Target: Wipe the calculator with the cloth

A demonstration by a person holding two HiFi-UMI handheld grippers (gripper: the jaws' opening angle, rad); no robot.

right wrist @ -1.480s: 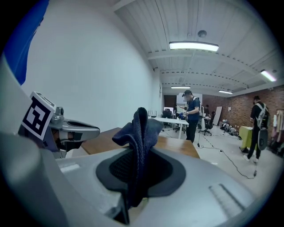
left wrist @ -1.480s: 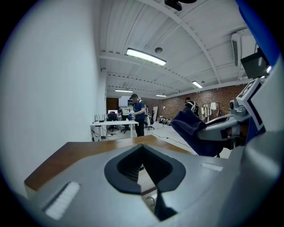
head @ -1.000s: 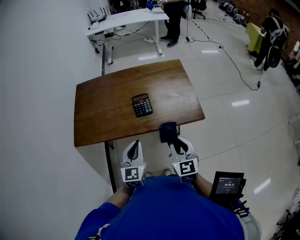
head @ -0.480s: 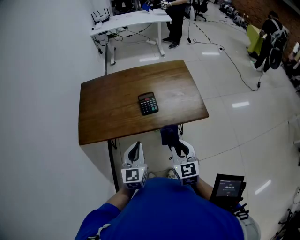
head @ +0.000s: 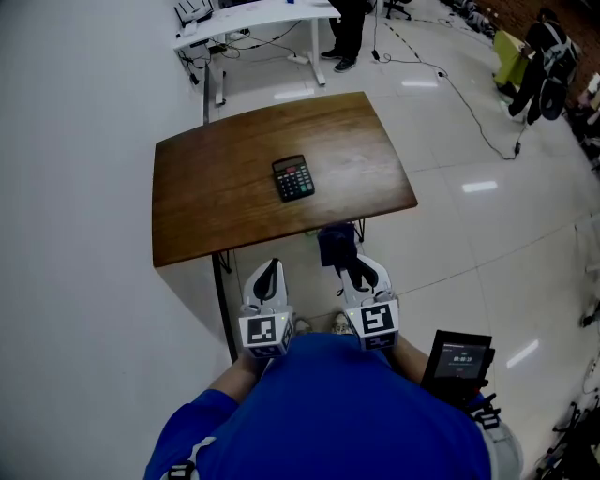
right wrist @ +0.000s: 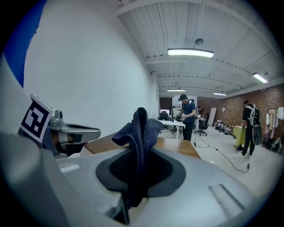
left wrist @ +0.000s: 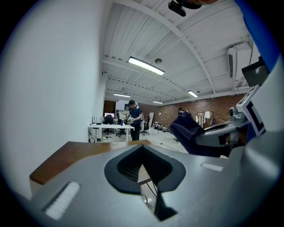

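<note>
Calculator: the calculator (head: 293, 178) lies flat, keys up, near the middle of the brown table (head: 216, 202). It is well apart from both grippers and ahead of them.
Cloth: the dark blue cloth (head: 336, 247) is bunched and pinched in the right gripper (head: 351, 270). Its free end sticks out past the jaw tips at the table's near edge.
Right gripper: clenched on the cloth, held short of the calculator.
Left gripper: the left gripper (head: 270, 272) has its jaws closed together with nothing between them. It is just beside the right gripper, off the table's near edge.
Background: a person (right wrist: 188, 116) stands at a white desk (head: 246, 17) beyond the table.
</note>
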